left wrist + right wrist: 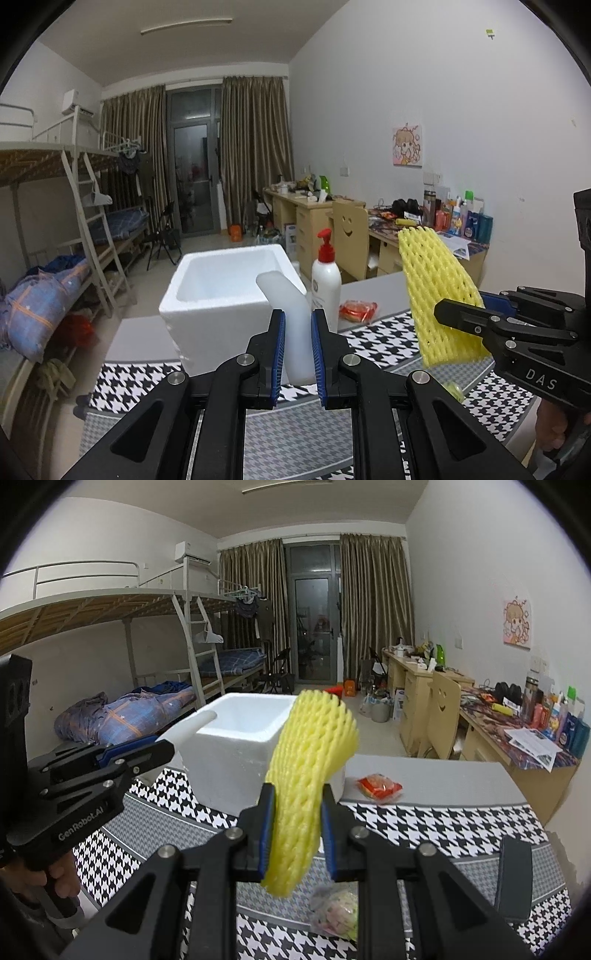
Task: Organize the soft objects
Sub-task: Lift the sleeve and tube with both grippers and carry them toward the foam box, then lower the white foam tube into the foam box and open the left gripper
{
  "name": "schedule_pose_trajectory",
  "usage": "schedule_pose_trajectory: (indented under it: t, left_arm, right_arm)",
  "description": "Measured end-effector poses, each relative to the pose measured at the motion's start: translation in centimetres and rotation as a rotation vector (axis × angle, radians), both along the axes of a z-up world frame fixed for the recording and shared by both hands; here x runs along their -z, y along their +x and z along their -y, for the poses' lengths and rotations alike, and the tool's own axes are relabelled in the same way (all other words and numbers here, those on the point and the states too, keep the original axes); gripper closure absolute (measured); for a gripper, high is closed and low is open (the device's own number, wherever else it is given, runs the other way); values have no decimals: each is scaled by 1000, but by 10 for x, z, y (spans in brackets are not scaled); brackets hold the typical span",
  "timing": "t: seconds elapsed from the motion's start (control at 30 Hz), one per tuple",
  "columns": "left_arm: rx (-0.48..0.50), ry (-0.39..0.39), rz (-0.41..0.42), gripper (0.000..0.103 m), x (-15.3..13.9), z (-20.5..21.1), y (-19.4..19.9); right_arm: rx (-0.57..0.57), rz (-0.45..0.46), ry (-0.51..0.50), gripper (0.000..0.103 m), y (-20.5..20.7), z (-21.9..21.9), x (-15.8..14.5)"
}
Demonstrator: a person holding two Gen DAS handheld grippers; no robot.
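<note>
The left claw (298, 332) is clamped on a pale, translucent white foam piece (286, 306), its blue pads pressed against both sides; the piece stands tilted, its upper end leaning over the near rim of the white foam box (207, 291). The right claw (297, 812) grips a yellow foam net sleeve (308, 760) by its lower half, so the sleeve rises and curves in front of the box, above the counter (443, 779). In the left wrist view the right claw (461, 317) comes in from the right with the yellow sleeve (436, 280) pinched between its fingers, well to the right of the box. The box sits on the far left part of the houndstooth cloth (424, 823) that covers the near counter. Just right of the box stands a white pump bottle with a red top (325, 280), and right of that lies a red snack packet (357, 310). Near the right claw, a crumpled clear bag with pink and green contents (338, 912) lies on the cloth.
</note>
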State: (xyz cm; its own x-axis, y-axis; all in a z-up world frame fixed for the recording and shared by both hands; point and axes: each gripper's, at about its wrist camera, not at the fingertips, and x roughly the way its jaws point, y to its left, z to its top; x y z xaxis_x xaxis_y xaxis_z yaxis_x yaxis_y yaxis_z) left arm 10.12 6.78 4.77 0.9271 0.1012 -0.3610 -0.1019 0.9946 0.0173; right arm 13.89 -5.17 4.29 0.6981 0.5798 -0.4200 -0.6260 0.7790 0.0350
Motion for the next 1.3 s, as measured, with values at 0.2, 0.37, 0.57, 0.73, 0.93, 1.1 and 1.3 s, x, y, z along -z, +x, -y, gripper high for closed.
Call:
schedule_pose_trajectory:
  t: [0.2, 0.37, 0.57, 0.73, 0.93, 1.1, 1.3]
  left_arm:
    - [-11, 9, 11, 87, -7, -7, 5]
    - [-41, 35, 19, 87, -9, -10, 8]
    - [-76, 47, 15, 87, -10, -13, 15]
    - [-80, 49, 27, 87, -14, -15, 18]
    - [-81, 52, 46, 87, -23, -21, 23]
    - [-78, 52, 51, 87, -29, -24, 27]
    - [-77, 47, 44, 87, -31, -30, 33]
  right_arm:
    - [-12, 10, 5, 76, 1, -10, -8]
    - [-17, 18, 6, 76, 2, -16, -14]
    - [-28, 22, -3, 76, 6, -27, -19]
    - [-33, 30, -10, 76, 8, -35, -22]
    - [-39, 49, -15, 76, 11, -40, -28]
    - [-57, 53, -18, 76, 14, -47, -35]
    - [-73, 58, -16, 76, 20, -53, -40]
